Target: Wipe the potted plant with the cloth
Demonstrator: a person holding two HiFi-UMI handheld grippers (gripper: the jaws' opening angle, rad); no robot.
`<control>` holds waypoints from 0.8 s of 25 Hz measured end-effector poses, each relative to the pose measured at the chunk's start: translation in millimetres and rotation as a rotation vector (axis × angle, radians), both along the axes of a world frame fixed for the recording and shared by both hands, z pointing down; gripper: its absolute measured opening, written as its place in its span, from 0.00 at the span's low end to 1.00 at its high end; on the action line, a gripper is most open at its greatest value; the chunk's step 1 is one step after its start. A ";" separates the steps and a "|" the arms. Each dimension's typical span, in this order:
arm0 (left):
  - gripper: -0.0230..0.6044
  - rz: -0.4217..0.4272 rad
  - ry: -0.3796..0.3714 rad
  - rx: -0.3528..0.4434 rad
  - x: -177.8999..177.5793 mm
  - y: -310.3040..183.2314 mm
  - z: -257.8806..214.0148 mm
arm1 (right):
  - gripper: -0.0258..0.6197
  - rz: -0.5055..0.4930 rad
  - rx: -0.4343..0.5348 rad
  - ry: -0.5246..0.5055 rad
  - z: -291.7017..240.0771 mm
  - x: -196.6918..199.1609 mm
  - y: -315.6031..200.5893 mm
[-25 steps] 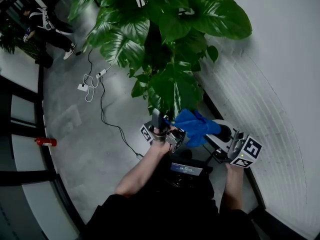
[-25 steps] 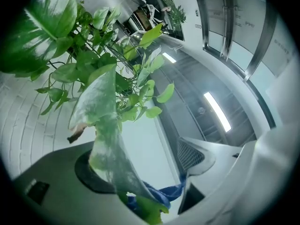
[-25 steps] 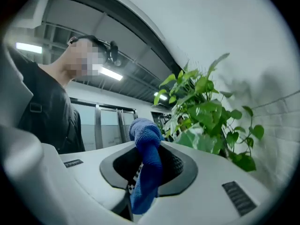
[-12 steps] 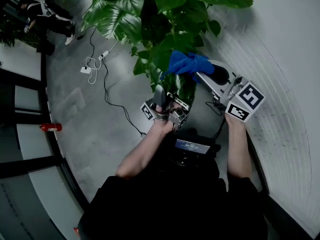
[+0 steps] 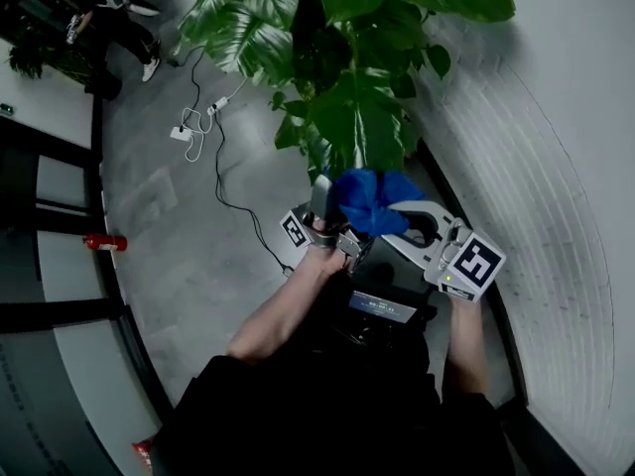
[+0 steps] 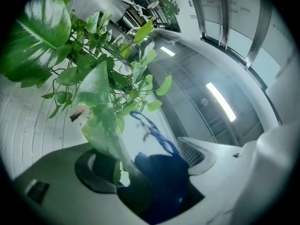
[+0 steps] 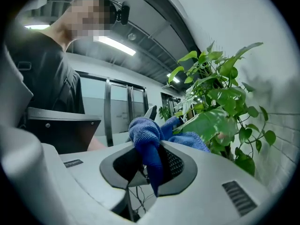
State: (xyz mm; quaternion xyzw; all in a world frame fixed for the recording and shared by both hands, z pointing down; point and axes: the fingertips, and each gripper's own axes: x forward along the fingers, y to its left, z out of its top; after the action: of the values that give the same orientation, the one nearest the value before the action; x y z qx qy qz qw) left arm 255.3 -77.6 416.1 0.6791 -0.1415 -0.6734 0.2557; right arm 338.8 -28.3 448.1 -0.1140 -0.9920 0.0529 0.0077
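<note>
The right tool (image 7: 149,172) is clamped on the blue cloth (image 7: 144,136), held against a low leaf (image 6: 101,108) at the plant's (image 5: 347,117) near edge. The left tool (image 6: 140,191) has its jaws apart, with that leaf's tip and the cloth lying in the gap. Wiping looks to be under way on this one leaf; the many leaves higher on the plant probably remain.

Dense leaves (image 5: 357,137) ahead, wall (image 5: 556,167) right, open floor (image 5: 169,226) left.
</note>
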 end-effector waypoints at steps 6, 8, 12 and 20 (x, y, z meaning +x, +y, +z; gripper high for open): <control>0.68 0.019 -0.064 -0.057 3.9 8.2 5.8 | 0.18 0.006 -0.160 0.021 29.3 16.8 15.4; 0.68 0.024 -0.095 -0.068 2.2 10.2 7.4 | 0.18 0.005 -0.178 0.020 36.0 17.3 16.1; 0.68 0.056 -0.169 -0.077 2.4 11.3 13.8 | 0.18 0.025 -0.183 0.045 50.1 15.9 11.3; 0.67 -0.013 -0.231 -0.105 -82.4 67.5 16.9 | 0.18 0.044 -0.445 -0.002 44.7 -71.2 36.5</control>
State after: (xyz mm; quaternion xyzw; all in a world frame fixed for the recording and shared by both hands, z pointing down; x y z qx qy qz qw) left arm 172.9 -10.1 433.0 0.7368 -0.2094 -0.5841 0.2684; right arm 267.7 8.3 492.8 -0.0914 -0.9582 0.2704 -0.0196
